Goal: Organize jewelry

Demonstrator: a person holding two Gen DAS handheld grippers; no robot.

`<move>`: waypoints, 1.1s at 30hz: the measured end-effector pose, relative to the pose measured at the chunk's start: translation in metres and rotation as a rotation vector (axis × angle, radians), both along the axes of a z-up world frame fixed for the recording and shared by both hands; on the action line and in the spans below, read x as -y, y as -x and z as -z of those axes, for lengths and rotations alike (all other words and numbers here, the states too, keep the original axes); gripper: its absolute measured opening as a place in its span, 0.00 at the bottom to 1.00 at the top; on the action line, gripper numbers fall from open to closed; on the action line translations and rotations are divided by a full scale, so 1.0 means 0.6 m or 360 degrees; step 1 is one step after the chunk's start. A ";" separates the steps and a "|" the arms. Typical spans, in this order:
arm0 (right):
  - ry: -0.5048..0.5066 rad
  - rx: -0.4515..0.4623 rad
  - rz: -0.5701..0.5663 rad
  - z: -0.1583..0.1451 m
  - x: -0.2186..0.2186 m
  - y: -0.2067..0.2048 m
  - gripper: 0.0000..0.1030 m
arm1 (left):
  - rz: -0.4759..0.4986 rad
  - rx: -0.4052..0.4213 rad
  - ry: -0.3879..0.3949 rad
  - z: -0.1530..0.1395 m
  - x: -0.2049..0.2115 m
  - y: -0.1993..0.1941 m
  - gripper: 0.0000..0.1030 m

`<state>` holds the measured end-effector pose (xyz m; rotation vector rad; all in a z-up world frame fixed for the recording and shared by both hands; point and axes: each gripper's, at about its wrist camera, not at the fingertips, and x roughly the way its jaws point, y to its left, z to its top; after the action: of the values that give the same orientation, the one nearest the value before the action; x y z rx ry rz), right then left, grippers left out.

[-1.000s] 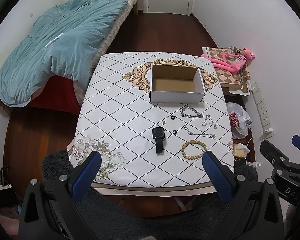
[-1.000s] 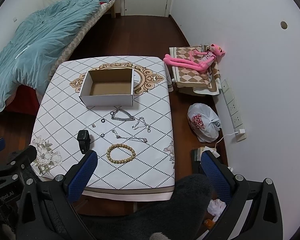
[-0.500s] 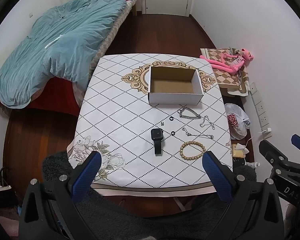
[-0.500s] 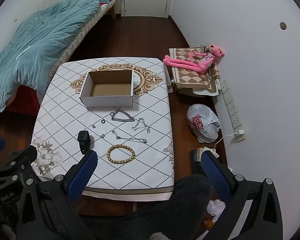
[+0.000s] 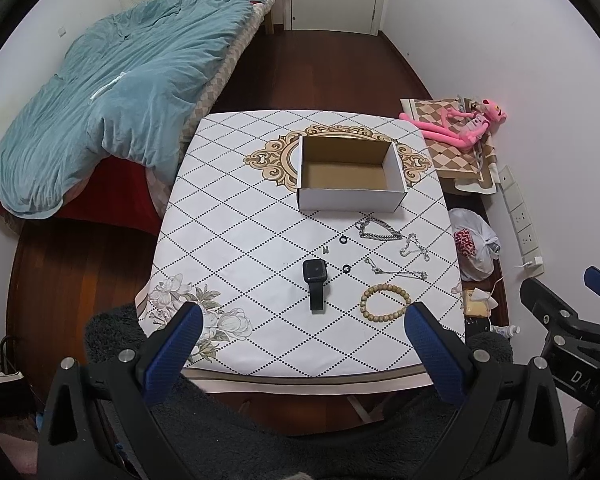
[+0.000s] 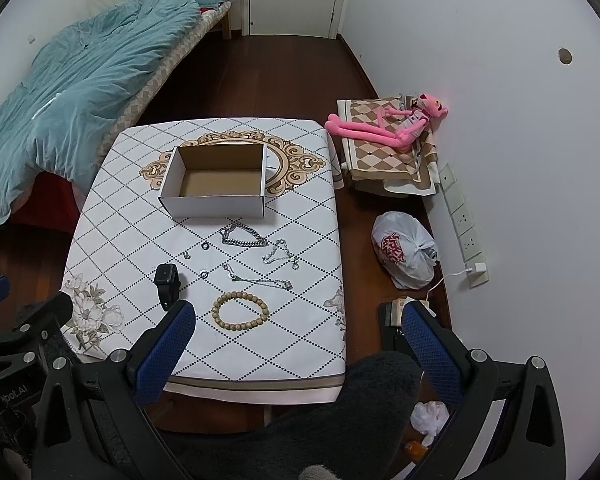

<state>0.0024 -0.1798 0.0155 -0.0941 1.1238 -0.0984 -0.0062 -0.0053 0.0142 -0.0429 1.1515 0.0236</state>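
An open white cardboard box [image 5: 350,174] [image 6: 216,182] stands empty on a patterned table [image 5: 236,240] [image 6: 120,216]. In front of it lie a heavy silver chain [image 5: 378,230] [image 6: 242,236], two thin silver chains [image 5: 414,244] [image 5: 396,271], two small dark rings [image 5: 344,239] [image 5: 346,267], a tiny clasp [image 5: 325,249], a black smartwatch [image 5: 315,280] [image 6: 167,284] and a wooden bead bracelet [image 5: 385,303] [image 6: 240,313]. My left gripper [image 5: 300,344] and right gripper [image 6: 296,344] are both open and empty, held high above the table's near edge.
A bed with a teal duvet [image 5: 112,100] is at the left. By the right wall lie a pink plush toy [image 6: 396,124] on a folded checkered cloth, a white plastic bag [image 6: 404,250] and a power strip [image 6: 462,220]. A dark fuzzy seat [image 6: 320,420] is below.
Both grippers have drifted slightly back and up, so the table looks a little smaller. Nothing on the table has moved.
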 end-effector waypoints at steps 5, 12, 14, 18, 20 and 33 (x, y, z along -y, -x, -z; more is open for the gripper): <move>-0.0007 -0.0001 0.0002 -0.002 0.001 0.000 1.00 | 0.0001 -0.0001 -0.0002 0.000 0.000 0.001 1.00; -0.0003 0.0005 0.0003 -0.003 0.002 -0.001 1.00 | 0.0002 0.0003 -0.0003 -0.001 0.000 0.001 1.00; -0.0006 0.0003 0.0002 -0.004 0.004 -0.001 1.00 | 0.0002 0.0004 -0.0004 -0.001 -0.001 0.001 1.00; -0.0006 0.0010 0.0003 -0.004 0.003 -0.001 1.00 | 0.0004 0.0006 -0.0003 -0.002 -0.001 0.001 1.00; -0.0011 0.0013 0.0005 -0.005 0.004 -0.001 1.00 | 0.0004 0.0007 -0.0002 -0.003 0.000 0.000 1.00; -0.0017 -0.0210 0.0182 0.159 0.042 -0.074 1.00 | -0.0009 -0.0088 -0.0114 0.111 -0.009 -0.083 1.00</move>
<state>0.0468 -0.2050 -0.0799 -0.0272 1.2615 -0.1901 0.0436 0.0001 -0.0522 0.0183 1.2052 0.0713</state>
